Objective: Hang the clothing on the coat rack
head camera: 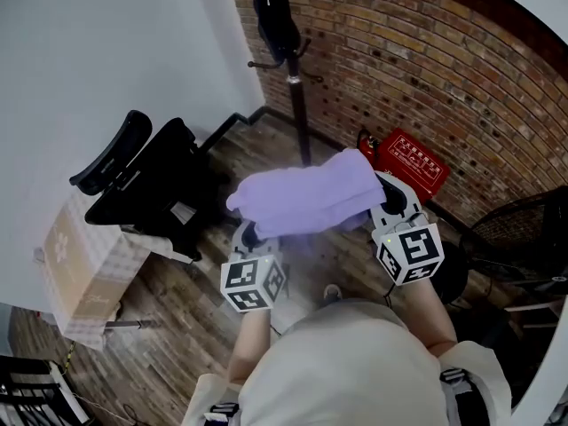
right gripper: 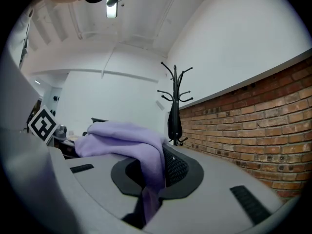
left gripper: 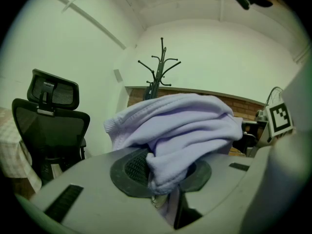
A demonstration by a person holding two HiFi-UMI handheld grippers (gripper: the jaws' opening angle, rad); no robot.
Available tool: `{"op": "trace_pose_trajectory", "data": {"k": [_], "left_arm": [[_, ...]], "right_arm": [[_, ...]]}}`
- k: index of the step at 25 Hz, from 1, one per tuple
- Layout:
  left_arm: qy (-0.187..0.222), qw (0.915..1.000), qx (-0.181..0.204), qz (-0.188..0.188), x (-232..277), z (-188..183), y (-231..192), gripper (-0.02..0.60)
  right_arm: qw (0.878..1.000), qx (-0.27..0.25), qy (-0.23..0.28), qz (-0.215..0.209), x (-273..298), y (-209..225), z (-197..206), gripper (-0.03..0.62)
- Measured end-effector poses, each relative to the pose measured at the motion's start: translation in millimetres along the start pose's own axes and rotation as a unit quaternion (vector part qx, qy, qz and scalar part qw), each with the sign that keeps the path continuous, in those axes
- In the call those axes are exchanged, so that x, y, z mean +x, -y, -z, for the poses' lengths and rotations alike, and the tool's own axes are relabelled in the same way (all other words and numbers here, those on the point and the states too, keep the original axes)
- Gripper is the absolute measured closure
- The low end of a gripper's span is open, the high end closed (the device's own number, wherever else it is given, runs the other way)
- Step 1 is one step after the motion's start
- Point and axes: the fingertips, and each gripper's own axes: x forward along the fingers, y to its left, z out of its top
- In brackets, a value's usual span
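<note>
A lilac sweater (head camera: 306,193) hangs bunched between my two grippers, held up in front of the person. My left gripper (head camera: 249,235) is shut on its left part, and the cloth (left gripper: 175,135) is pinched between the pads. My right gripper (head camera: 388,195) is shut on the right part, with the fabric (right gripper: 141,152) draped over and running down between its jaws. The black coat rack (head camera: 297,78) stands ahead in the corner by the brick wall, with a dark garment (head camera: 273,11) on it. The same coat rack (left gripper: 157,74) (right gripper: 174,99) appears in both gripper views.
A black office chair (head camera: 146,180) stands to the left by the white wall, with a cardboard box (head camera: 75,264) beside it. A red case (head camera: 413,162) leans at the brick wall. A black wire basket (head camera: 524,229) is at the right. Wooden floor lies between me and the rack.
</note>
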Motion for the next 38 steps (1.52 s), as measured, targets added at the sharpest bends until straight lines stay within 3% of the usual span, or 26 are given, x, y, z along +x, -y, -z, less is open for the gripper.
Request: {"op": "trace_pose_trajectory", "data": {"k": [11,21,38], "left_arm": [[-0.004,0.9999,0.002,-0.015,60,-7,12,0.498],[-0.011,0.9998,0.005,-0.018,84,-9,12,0.497],[0.002,0.9999,0.009,0.012,199,-50,-24,0.497]], "right_arm": [[1.0,-0.003,-0.002,-0.014,43,53,8,0.577],[1.0,0.006,0.001,-0.011,64,73,11,0.577],[1.0,-0.006,0.011,0.023,172,125,2,0.577]]}}
